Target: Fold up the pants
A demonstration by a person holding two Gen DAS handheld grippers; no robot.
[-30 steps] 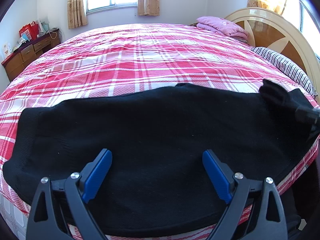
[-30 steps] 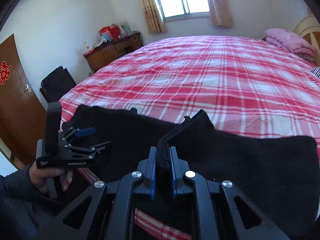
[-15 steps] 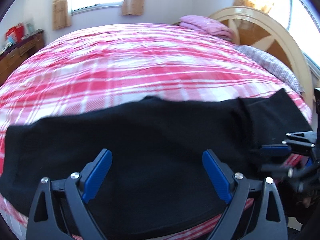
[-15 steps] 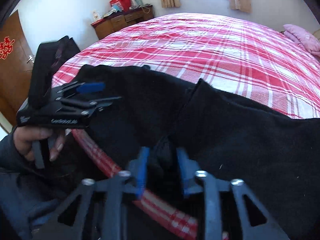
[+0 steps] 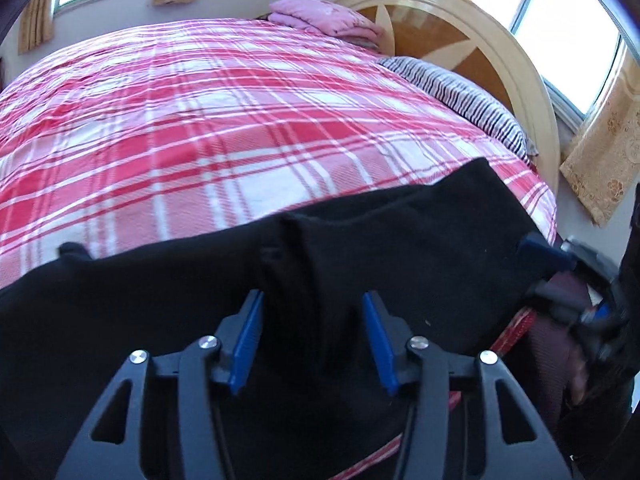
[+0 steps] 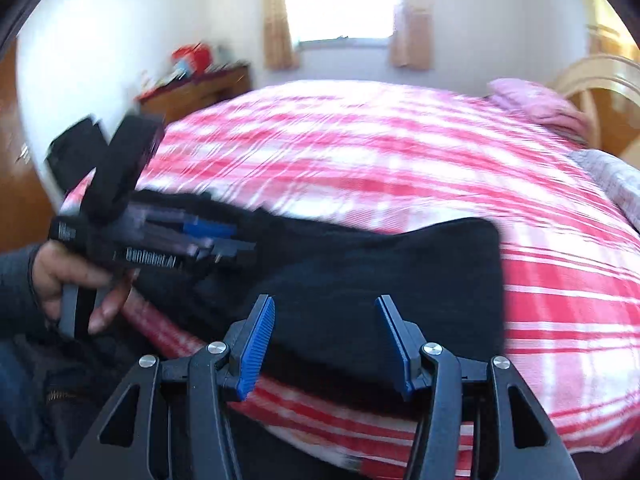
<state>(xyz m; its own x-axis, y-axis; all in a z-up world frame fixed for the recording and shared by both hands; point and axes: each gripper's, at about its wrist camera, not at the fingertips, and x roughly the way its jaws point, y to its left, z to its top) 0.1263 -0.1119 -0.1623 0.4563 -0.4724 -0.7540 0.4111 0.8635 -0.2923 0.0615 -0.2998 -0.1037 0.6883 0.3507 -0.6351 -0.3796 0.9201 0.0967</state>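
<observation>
Black pants [image 5: 200, 280] lie flat along the near edge of the red plaid bed [image 5: 200, 120]. A fold ridge runs across them near the middle. My left gripper [image 5: 312, 340] is open just above the pants at that ridge, holding nothing. My right gripper [image 6: 326, 344] is open and empty over the right end of the pants [image 6: 360, 272]. The left gripper also shows in the right wrist view [image 6: 224, 240], held in a hand at the left. The right gripper shows blurred at the right edge of the left wrist view [image 5: 560, 264].
A pink folded blanket [image 5: 324, 14] and a striped pillow [image 5: 460, 96] lie by the wooden headboard [image 5: 460, 32]. A wooden dresser [image 6: 196, 92] stands at the far wall under the window. The bed edge drops off close to both grippers.
My right gripper has let go of the pants fold and opened, then pulled back to the right. My left gripper has moved right along the pants and narrowed its opening.
</observation>
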